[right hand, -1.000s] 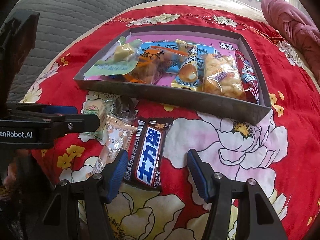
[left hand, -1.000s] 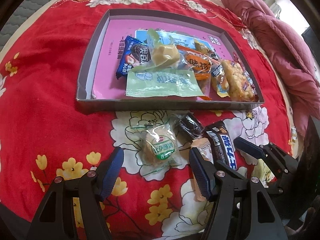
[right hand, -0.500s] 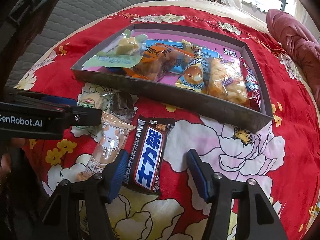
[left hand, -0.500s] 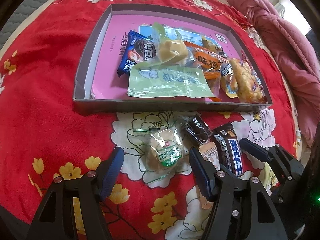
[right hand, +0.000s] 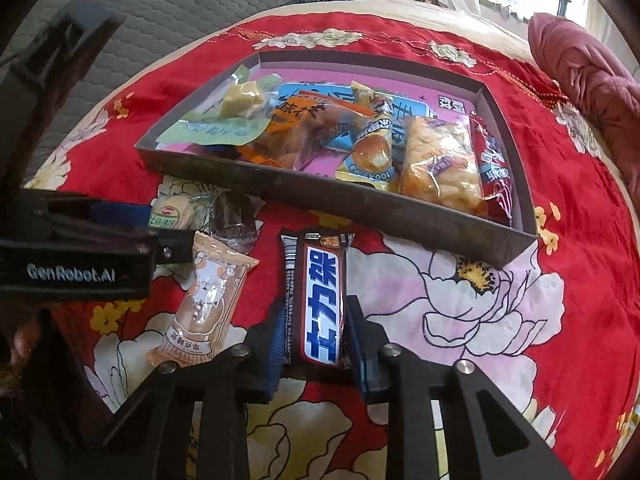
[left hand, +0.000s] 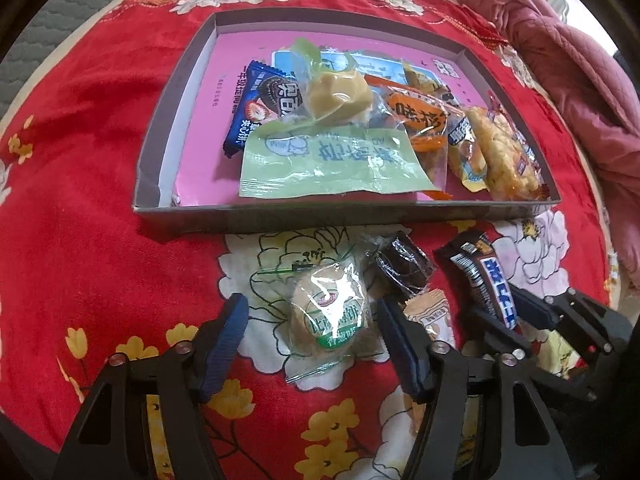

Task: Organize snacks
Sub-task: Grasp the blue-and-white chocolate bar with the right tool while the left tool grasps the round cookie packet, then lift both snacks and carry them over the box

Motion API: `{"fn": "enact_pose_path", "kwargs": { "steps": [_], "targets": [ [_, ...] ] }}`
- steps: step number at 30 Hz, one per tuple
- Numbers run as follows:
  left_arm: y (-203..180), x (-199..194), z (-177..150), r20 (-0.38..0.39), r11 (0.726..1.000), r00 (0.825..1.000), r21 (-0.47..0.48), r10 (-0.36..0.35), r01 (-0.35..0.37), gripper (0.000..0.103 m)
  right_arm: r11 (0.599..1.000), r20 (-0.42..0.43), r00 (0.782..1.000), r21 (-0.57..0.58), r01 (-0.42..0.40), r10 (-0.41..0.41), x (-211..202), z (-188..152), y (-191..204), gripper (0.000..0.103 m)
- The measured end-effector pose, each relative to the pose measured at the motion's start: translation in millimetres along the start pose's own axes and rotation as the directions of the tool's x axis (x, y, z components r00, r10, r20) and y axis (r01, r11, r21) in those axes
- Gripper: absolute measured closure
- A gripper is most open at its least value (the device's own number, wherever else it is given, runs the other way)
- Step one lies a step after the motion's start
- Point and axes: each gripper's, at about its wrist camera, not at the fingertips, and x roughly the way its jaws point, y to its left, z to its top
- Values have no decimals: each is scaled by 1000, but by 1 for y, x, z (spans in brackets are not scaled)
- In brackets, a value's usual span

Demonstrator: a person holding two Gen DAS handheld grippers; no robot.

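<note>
A round biscuit in a clear packet [left hand: 328, 316] lies on the red floral cloth, in front of the grey tray [left hand: 176, 112]. My left gripper [left hand: 311, 306] straddles it with its jaws closing; the left pad still stands clear of the wrapper. A dark chocolate bar with blue-and-white lettering [right hand: 324, 300] sits between the fingers of my right gripper [right hand: 316, 308], whose jaws are closing and press on both its sides. Between the two lie a brown wrapped cake [right hand: 232, 216] and an orange packet [right hand: 208, 300]. The left wrist view also shows the chocolate bar [left hand: 484, 276] and the right gripper [left hand: 504, 308].
The tray's front wall [right hand: 360, 204] stands just beyond the loose snacks; inside lie several packets, among them a green one [left hand: 328, 164] and a blue one [left hand: 260, 108]. A pink quilted garment [left hand: 580, 80] lies at the right. Grey quilting [right hand: 160, 8] borders the cloth at the left.
The right jaws have come together onto the chocolate bar. The left jaws have narrowed around the biscuit packet. Both grippers have kept about the same place.
</note>
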Motion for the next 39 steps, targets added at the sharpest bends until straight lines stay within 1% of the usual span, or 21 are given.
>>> {"fn": "enact_pose_path", "kwargs": {
  "steps": [3,4,9,15,23,39],
  "targets": [
    [-1,0,0,6,1000,1000,-1,-10,10,58,1000,3,1000,17,-18,18,-2,0,-3,75],
    [0,-1,0,7,1000,1000,-3,-12,12,61,999,4,1000,26,-26,26,-3,1,-4,75],
    [6,-6,-1,19,1000,999,-11,-28,29,64,988,18,995,113,-101,100,-7,1,-18,75],
    [14,-19,-5,41,998,998,-28,-50,52,64,978,50,988,147,-150,144,-15,2,-23,75],
    [23,-44,-6,82,997,994,-43,-65,69,64,971,103,978,141,-195,181,-26,6,-22,75],
    [25,-68,1,140,996,988,-50,-66,74,64,966,159,966,129,-224,203,-38,11,-23,75]
  ]
}}
